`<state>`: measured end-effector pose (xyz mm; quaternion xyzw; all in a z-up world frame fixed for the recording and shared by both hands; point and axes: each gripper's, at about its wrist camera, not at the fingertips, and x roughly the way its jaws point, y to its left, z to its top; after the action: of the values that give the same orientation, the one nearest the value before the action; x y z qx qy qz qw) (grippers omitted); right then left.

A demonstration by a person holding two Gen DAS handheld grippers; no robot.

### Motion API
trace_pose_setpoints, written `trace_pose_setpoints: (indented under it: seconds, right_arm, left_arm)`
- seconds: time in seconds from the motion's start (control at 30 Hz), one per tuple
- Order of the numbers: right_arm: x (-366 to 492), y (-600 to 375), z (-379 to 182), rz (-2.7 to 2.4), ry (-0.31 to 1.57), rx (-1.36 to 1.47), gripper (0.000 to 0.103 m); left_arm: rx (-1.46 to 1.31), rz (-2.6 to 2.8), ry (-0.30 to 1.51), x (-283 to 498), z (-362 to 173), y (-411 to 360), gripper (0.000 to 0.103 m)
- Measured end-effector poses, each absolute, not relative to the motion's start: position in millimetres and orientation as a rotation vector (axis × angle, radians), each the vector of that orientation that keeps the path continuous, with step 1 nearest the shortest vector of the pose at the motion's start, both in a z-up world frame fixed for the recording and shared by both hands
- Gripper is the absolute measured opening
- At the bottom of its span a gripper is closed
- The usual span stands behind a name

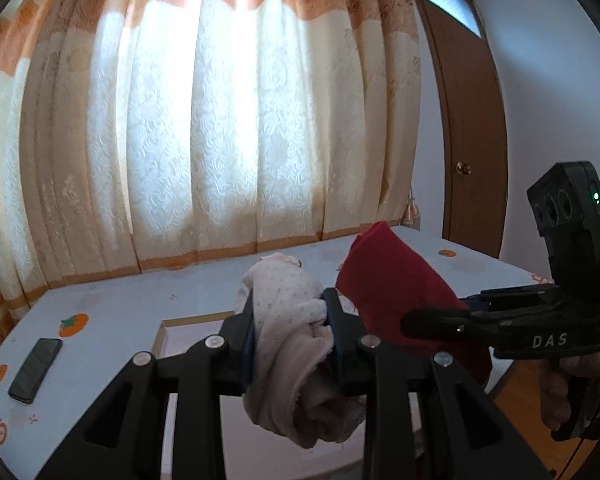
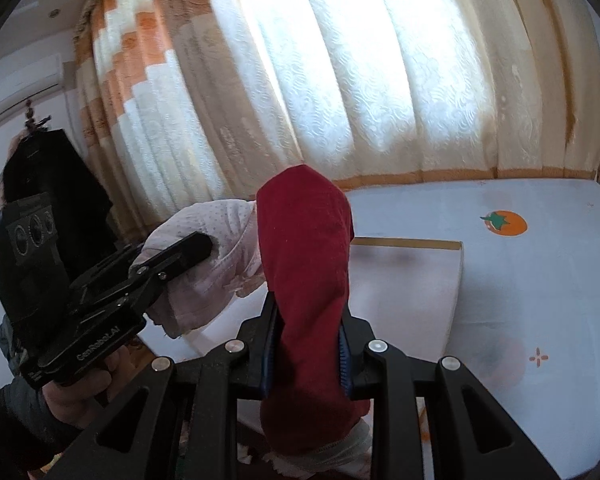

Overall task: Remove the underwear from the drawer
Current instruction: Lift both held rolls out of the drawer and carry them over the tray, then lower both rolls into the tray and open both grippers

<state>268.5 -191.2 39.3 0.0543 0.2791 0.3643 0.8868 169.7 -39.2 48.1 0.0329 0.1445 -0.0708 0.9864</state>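
Underwear is hanging clamped in both tools: the pale dotted pair in the left hand-held gripper, the red pair in the right hand-held gripper. Both are hovering above the bed; keeping each grip firm until over the near edge seems wise.

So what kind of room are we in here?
Most likely a bedroom. A bed with a persimmon-print sheet sits against a window hung with long cream and orange curtains, a brown wooden door stands to the side, and an air conditioner is mounted on the wall.
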Motion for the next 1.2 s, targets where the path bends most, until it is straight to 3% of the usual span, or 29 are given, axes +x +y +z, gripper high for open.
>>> trace_pose_setpoints:
  seconds: [0.53, 1.1, 1.2]
  right_arm:
    - [383.4, -188.0, 3.5, 0.642, 0.808, 0.212, 0.027]
    - [426.2, -191.5, -25.9, 0.543, 0.897, 0.219, 0.028]
    - [428.0, -191.4, -28.0, 0.536, 0.897, 0.219, 0.029]
  left_arm:
    - [0.002, -0.114, 0.432, 261.9, 38.2, -39.2, 0.028]
    - [-0.086, -0.141, 0.625, 317.3, -1.8, -46.4, 0.028]
    - [-0.09, -0.138, 0.648, 320.2, -4.0, -47.1, 0.035]
